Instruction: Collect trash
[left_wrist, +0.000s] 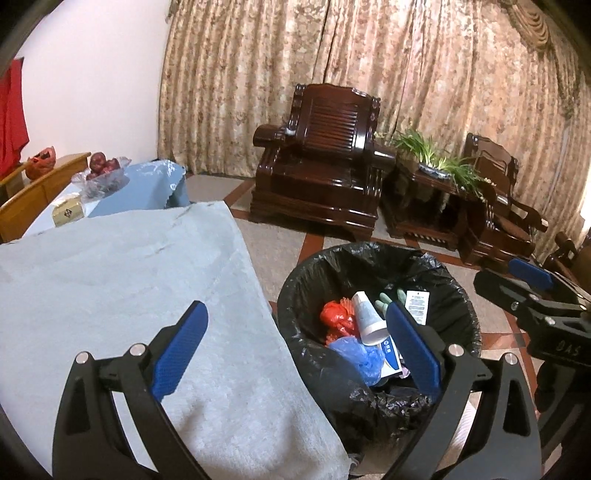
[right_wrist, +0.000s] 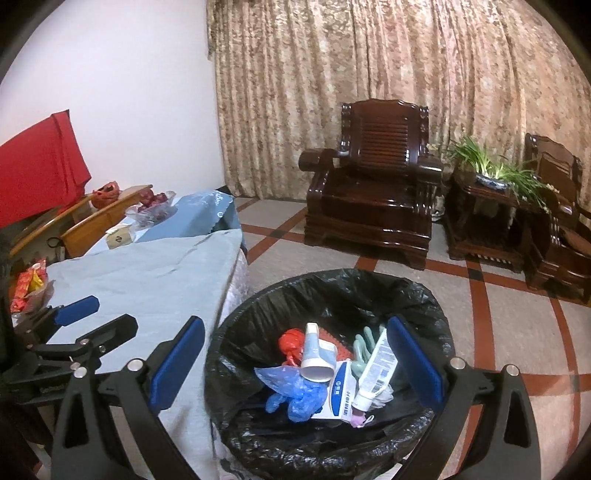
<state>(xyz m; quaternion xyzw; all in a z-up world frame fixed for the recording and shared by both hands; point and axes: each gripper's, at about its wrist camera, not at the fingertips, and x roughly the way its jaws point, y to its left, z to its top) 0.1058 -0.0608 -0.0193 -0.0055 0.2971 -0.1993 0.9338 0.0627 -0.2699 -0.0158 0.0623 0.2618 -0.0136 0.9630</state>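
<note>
Hovering over the trash bin (right_wrist: 332, 295), black liner folded over its rim, set on the floor just beside the worktop (left_wrist: 129, 277) draped in pale blue cloth. Left gripper (left_wrist: 295, 350) jaws spread wide, holding nothing. Right gripper (right_wrist: 295, 362) jaws spread wide too, empty. Down in the bin: paper cup (right_wrist: 317, 356), white tube (right_wrist: 375, 373), blue plastic bag (right_wrist: 295, 391), red bag (right_wrist: 291, 343), green gloves (right_wrist: 364, 349), all piled together.

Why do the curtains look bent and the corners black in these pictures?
Fisheye lenses: in both wrist views the curtains bow outward and black corners frame a round image. Left view: armchair wood shows glare. Right view: bin liner glints, and the picture is slightly soft throughout.
</note>
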